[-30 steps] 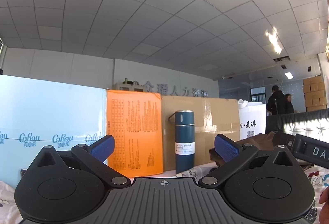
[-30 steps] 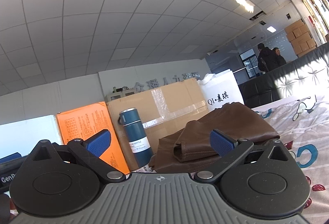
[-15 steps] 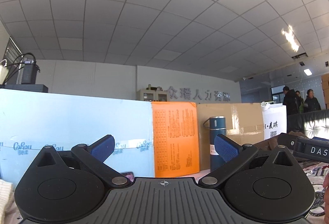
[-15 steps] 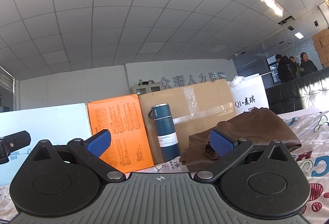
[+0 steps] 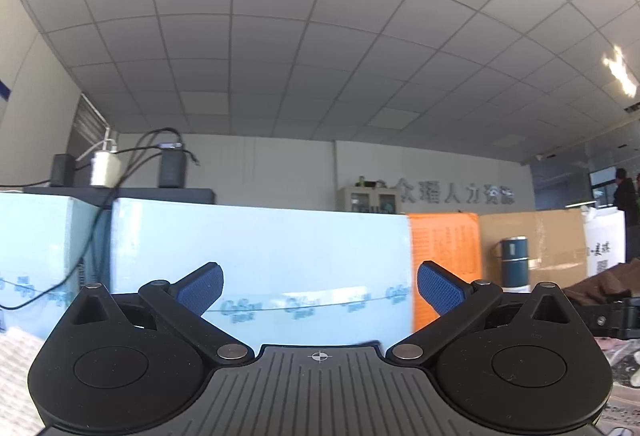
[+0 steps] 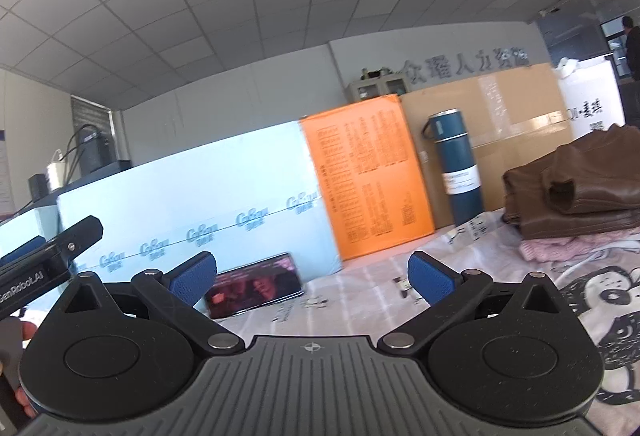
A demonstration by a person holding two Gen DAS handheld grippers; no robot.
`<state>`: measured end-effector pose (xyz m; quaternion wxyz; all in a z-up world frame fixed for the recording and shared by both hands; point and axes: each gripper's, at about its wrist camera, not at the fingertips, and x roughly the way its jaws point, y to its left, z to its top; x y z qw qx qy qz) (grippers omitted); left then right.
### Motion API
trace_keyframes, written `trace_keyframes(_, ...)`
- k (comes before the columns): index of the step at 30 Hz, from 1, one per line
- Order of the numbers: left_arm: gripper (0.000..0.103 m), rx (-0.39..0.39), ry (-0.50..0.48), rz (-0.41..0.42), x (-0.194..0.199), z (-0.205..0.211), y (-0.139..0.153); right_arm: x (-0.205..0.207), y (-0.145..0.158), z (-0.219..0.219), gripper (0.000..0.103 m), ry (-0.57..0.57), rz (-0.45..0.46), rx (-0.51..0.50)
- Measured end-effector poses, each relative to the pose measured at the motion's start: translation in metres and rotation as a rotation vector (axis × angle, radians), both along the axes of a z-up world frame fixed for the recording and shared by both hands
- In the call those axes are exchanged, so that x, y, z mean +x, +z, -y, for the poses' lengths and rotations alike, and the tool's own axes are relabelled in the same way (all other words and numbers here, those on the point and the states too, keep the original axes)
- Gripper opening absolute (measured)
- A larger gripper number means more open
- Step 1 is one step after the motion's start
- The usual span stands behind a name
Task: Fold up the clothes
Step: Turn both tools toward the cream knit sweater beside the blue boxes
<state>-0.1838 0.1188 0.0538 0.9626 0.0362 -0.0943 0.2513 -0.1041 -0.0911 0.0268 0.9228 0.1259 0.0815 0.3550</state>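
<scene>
At far right, clothes: folded brown leather garment [image 6: 580, 192] stacked on a pink knit piece [image 6: 560, 248], on the cartoon-print sheet [image 6: 520, 296].
Left claw [image 5: 319, 286]: spread wide, holding nothing.
Right claw [image 6: 312, 276]: spread wide, holding nothing.
Behind: dark blue cylindrical flask [image 6: 456, 164] beside an orange box [image 6: 368, 180].

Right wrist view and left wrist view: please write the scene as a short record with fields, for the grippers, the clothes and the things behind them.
left gripper: open, holds nothing
right gripper: open, holds nothing
brown garment: folded, on top of a pink garment, far right
surface: printed sheet
blue flask: upright, in front of the cardboard box
orange box: upright, left of the flask
phone: screen lit, propped against the light blue box
</scene>
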Motion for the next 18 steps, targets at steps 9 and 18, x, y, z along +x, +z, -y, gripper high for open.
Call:
trace_keyframes(9,0.103,-0.179,0.259,0.086,-0.086,-0.121,0.03,-0.02,0.027,-0.083,0.103,0.267,-0.034,-0.064)
trace_keyframes(18,0.103,-0.666,0.213,0.176,-0.181,-0.244,-0.008,-0.039,0.037,-0.203,0.1,0.515,-0.132,-0.126)
